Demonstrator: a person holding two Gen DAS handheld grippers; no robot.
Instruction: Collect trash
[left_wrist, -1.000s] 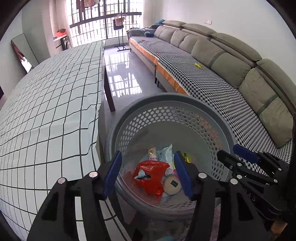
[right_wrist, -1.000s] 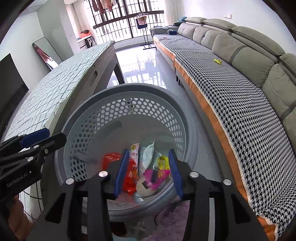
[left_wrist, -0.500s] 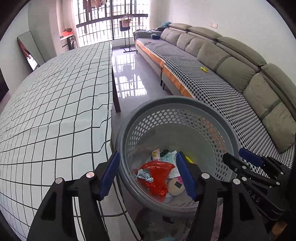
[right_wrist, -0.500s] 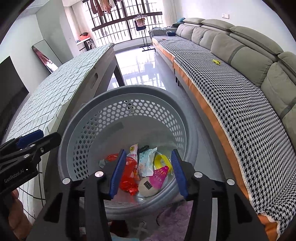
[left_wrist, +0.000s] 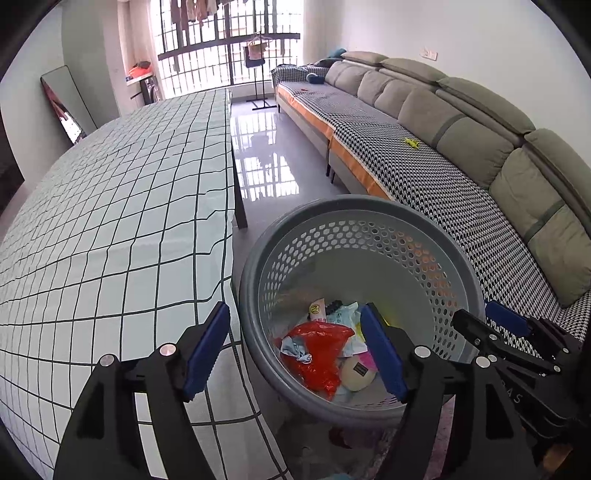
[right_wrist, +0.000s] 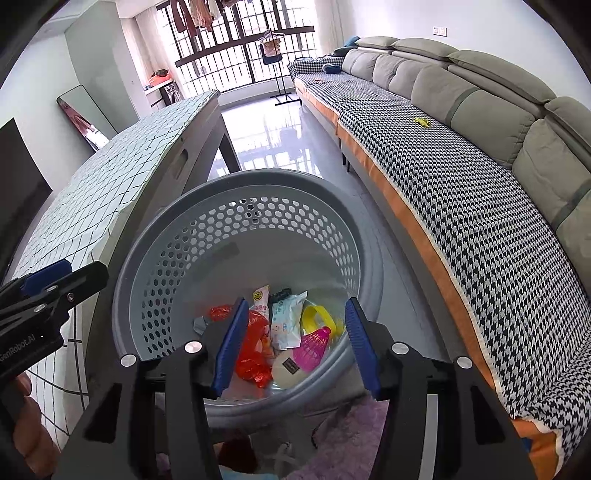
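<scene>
A grey perforated basket (left_wrist: 362, 210) stands on the floor between table and sofa; it also shows in the right wrist view (right_wrist: 258, 181). Inside lie a red plastic bag (left_wrist: 317, 350), snack wrappers (right_wrist: 284, 321), a pink shuttlecock (right_wrist: 314, 347), a yellow ring (right_wrist: 317, 317) and a cream round piece (right_wrist: 288, 369). My left gripper (left_wrist: 295, 343) is open and empty above the basket's near rim. My right gripper (right_wrist: 295, 339) is open and empty above the basket. A small yellow item (left_wrist: 410, 142) lies on the sofa seat.
A table with a checked cloth (left_wrist: 110, 221) is at the left, its edge beside the basket. A long grey sofa with a houndstooth cover (right_wrist: 461, 192) runs along the right. A purple rug (right_wrist: 354, 443) lies under the basket's near side. Shiny floor stretches towards the window.
Both grippers have risen and drawn back from the basket, which now looks smaller and lower. The left view has shifted left over the table. The trash lies settled in the basket.
</scene>
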